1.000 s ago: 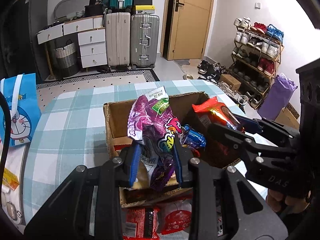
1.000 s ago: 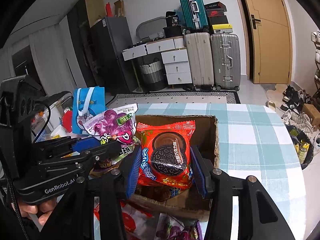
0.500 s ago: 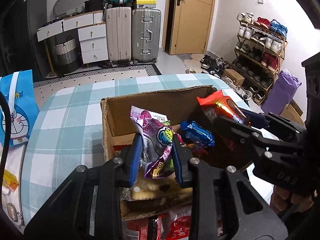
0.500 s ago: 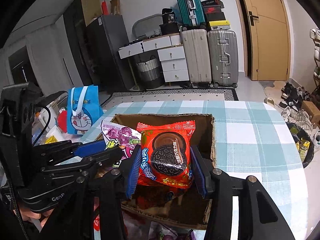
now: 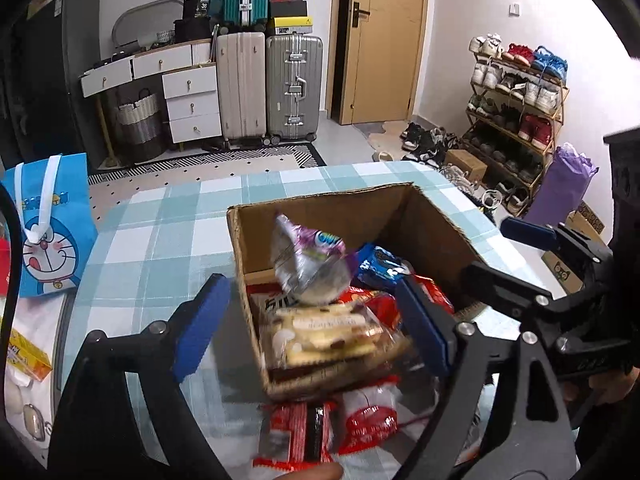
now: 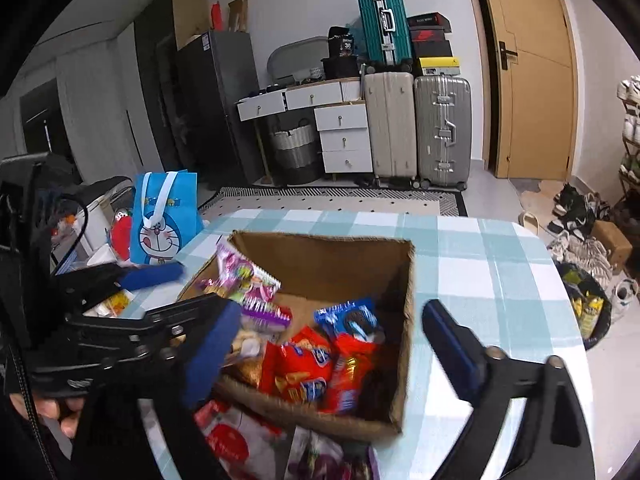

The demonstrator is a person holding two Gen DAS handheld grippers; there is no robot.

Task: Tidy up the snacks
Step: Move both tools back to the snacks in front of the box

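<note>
An open cardboard box (image 5: 320, 208) (image 6: 408, 320) stands on the checked table and holds several snack packs. A purple pack (image 5: 308, 264) (image 6: 248, 284) stands on end at the box's left side. A red cookie pack (image 6: 304, 372) and a blue cookie pack (image 6: 348, 316) lie inside. My left gripper (image 5: 312, 328) is open and empty above the box's near edge. My right gripper (image 6: 328, 352) is open and empty above the box. More red packs (image 5: 332, 424) lie on the table in front of the box.
A blue cartoon gift bag (image 5: 52, 224) (image 6: 164, 216) stands at the table's left. A yellow pack (image 5: 24, 356) lies at the left edge. Suitcases, drawers and a shoe rack stand beyond the table.
Both grippers have opened. The purple pack has left the left gripper and the red cookie pack has left the right gripper; both are now in the box.
</note>
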